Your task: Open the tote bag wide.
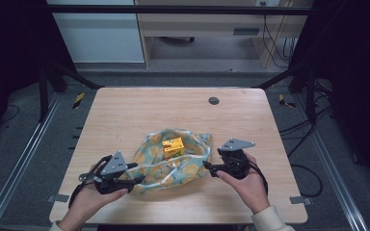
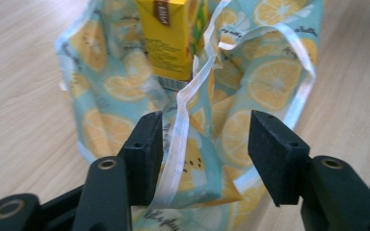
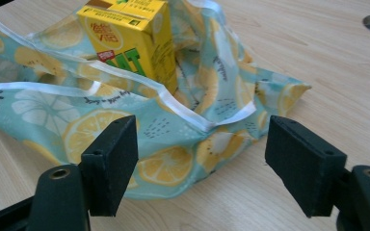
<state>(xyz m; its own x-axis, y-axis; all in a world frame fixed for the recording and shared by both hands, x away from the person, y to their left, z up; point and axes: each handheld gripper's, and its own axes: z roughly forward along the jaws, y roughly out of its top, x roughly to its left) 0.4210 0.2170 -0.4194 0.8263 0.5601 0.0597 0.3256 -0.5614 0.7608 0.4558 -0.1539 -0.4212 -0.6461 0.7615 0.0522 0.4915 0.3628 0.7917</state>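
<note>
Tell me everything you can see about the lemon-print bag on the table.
The bag is thin teal cloth printed with orange and lemon slices, edged in white tape with white handles. It lies crumpled and open on the wooden table, a yellow drink carton standing inside. Its white edge runs between the left claw's open jaws.

The yellow drink carton (image 2: 171, 36) is cut off by the top edge in the left gripper view, and its lower end sinks behind the folds of the lemon-print bag (image 2: 250, 91). In the right gripper view the carton's (image 3: 130, 43) base hides behind the bag's (image 3: 173, 144) white-trimmed rim — its small print is unreadable. In the high view the carton (image 1: 173, 147) is too small for any lettering.
</note>
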